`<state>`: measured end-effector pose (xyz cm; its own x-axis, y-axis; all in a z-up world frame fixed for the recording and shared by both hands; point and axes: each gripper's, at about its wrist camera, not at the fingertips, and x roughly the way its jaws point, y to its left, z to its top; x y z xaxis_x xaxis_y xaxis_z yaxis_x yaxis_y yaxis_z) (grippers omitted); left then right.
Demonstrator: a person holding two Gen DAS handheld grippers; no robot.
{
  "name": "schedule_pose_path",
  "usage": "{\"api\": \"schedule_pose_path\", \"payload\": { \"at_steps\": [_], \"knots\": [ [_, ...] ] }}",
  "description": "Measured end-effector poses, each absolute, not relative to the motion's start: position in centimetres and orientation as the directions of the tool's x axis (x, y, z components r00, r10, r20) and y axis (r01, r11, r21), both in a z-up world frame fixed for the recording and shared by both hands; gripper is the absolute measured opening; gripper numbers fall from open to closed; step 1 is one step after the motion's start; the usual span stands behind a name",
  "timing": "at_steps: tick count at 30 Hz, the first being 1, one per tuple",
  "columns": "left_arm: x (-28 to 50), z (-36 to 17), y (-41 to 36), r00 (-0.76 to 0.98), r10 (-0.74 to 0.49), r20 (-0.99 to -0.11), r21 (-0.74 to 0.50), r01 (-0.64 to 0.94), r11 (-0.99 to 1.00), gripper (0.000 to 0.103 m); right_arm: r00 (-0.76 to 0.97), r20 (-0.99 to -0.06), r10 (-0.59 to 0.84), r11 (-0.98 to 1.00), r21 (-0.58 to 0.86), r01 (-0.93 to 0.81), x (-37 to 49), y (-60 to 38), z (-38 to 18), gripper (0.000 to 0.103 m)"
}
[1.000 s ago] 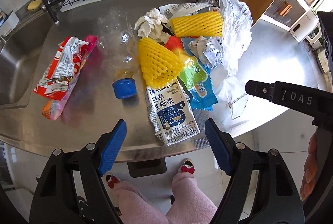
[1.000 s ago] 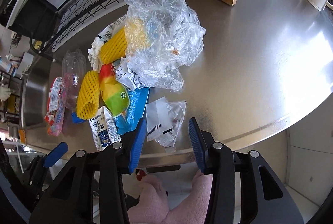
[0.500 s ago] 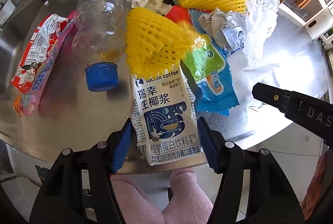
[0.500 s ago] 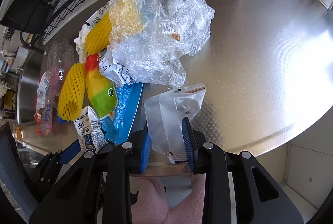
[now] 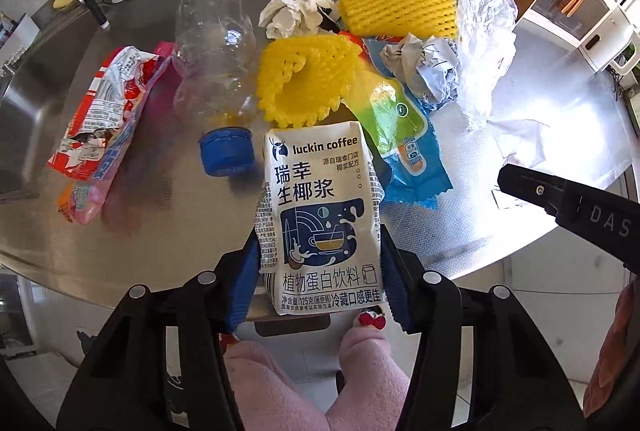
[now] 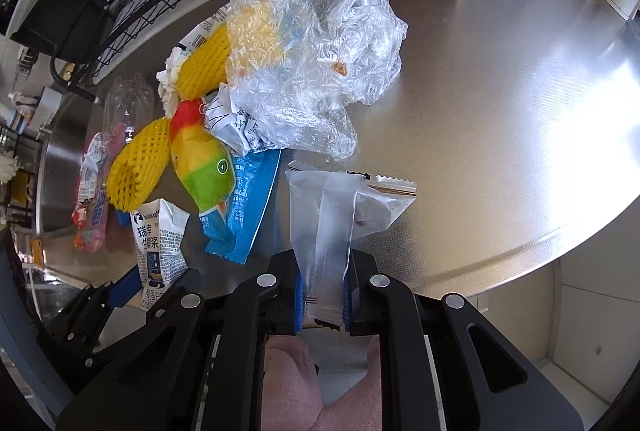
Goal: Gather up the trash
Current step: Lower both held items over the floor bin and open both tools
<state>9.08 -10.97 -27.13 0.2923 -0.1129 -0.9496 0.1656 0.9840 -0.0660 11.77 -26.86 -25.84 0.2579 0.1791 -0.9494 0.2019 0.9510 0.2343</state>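
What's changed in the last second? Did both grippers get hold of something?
Yes. The left hand-held gripper moved in and closed on the luckin coffee carton. The right hand-held gripper closed on the clear wrapper at the counter edge, which now stands up between its fingers. The bottle, yellow foam nets and plastic bag stayed put.
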Motion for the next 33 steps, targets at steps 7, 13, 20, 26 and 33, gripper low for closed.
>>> {"api": "schedule_pose_path", "payload": {
  "at_steps": [7,13,20,26,33],
  "knots": [
    [5.5,-24.1,-8.3,0.336,-0.114,-0.935,-0.063,0.159,0.985,0.052,0.276,-0.939,0.205,0.959,0.250,0.137,8.4,-24.9,-23.7,0.015],
    [2.3,-22.9,-6.0,0.371,-0.106,-0.923,-0.049,0.162,0.986,0.052,0.274,-0.935,0.223,0.967,0.248,0.057,5.1,-22.0,-22.6,0.015],
    [-1.7,-24.0,-3.4,0.380,-0.095,-0.920,-0.024,0.188,0.982,0.052,0.246,-0.935,0.256,0.965,0.261,-0.012,1.8,-18.5,-23.5,0.015],
    [-4.0,-29.0,-1.2,0.343,-0.116,-0.932,-0.054,0.186,0.981,0.052,0.219,-0.928,0.300,0.954,0.295,-0.058,0.0,-16.5,-27.3,0.015],
    [-4.0,-37.3,-0.4,0.269,-0.124,-0.955,-0.076,0.182,0.980,0.052,0.120,-0.932,0.341,0.939,0.343,-0.010,0.0,-15.5,-35.5,0.015]
  ]
}}
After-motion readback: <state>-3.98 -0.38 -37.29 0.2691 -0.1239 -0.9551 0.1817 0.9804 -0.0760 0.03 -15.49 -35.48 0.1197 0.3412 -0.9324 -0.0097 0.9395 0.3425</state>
